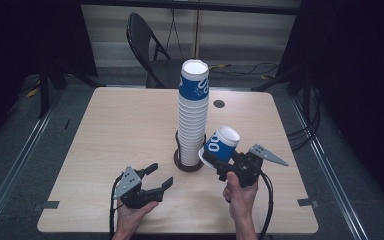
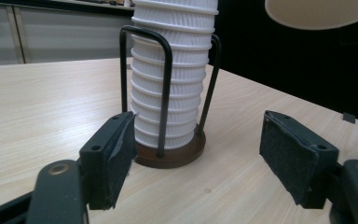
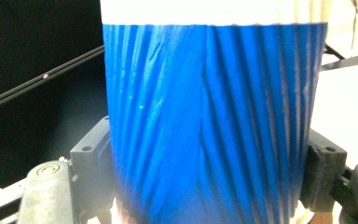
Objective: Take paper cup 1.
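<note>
left gripper (image 1: 159, 176) low over the near-left part of the table (image 1: 115, 130), jaws spread with nothing between them, black pads (image 2: 116, 154) aimed at the foot of the cup stack (image 1: 193, 112); probably parked there to steady the holder if needed, well short of touching it. plenty of bare wood to its left and ahead, near edge of the table close behind the hand, so room to slide forward rather than back

further right, at the table's middle: tall stack of ribbed white paper cups, top one blue-sleeved, standing upright inside a wire holder (image 2: 164, 88) on a round brown base (image 2: 177, 156). wire loops reaching partway up only, so most of the stack unguarded and likely to lean if bumped from the side. clear air above the top rim, open table behind it

right of that: right gripper (image 1: 219, 161) pinching a single blue cup (image 1: 221, 145), pads pressed on either side of the ribbed blue sleeve (image 3: 209, 121), cup tilted with its open mouth up and to the right, base close beside the lower stack, whether touching it hard to say. held by the body, probably to keep the rim free for setting down. open table to the right and near side, right edge not far off; tightest spot the gap toward the stack
</note>
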A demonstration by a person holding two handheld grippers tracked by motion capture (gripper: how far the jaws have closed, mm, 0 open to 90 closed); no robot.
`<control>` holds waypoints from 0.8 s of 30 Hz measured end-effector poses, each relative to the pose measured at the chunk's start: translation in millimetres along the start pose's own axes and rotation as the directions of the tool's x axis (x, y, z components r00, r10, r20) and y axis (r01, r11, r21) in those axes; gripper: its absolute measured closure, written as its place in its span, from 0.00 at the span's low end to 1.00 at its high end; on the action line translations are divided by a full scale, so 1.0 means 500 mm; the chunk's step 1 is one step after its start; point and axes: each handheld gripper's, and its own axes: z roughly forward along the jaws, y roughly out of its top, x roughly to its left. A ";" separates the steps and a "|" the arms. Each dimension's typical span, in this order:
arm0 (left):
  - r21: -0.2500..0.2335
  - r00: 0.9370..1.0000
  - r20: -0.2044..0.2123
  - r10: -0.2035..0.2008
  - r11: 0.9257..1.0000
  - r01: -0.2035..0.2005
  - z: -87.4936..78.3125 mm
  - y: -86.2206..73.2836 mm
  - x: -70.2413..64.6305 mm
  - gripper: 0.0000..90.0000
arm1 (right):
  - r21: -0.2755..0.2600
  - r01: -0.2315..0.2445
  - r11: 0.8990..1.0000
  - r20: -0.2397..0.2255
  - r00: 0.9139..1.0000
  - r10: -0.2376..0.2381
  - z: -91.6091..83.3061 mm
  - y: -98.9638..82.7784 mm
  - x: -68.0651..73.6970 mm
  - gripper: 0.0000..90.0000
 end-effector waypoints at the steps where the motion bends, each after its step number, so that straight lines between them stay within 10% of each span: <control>1: 0.001 1.000 0.006 0.005 1.000 -0.005 0.000 0.000 -0.001 0.30 | -0.001 -0.011 1.000 -0.008 1.000 0.011 0.000 -0.005 0.000 0.25; 24: -0.039 0.994 0.098 0.049 0.998 -0.045 0.015 -0.017 -0.030 0.49 | 0.010 -0.178 0.984 -0.072 0.981 0.178 0.001 -0.125 -0.001 0.24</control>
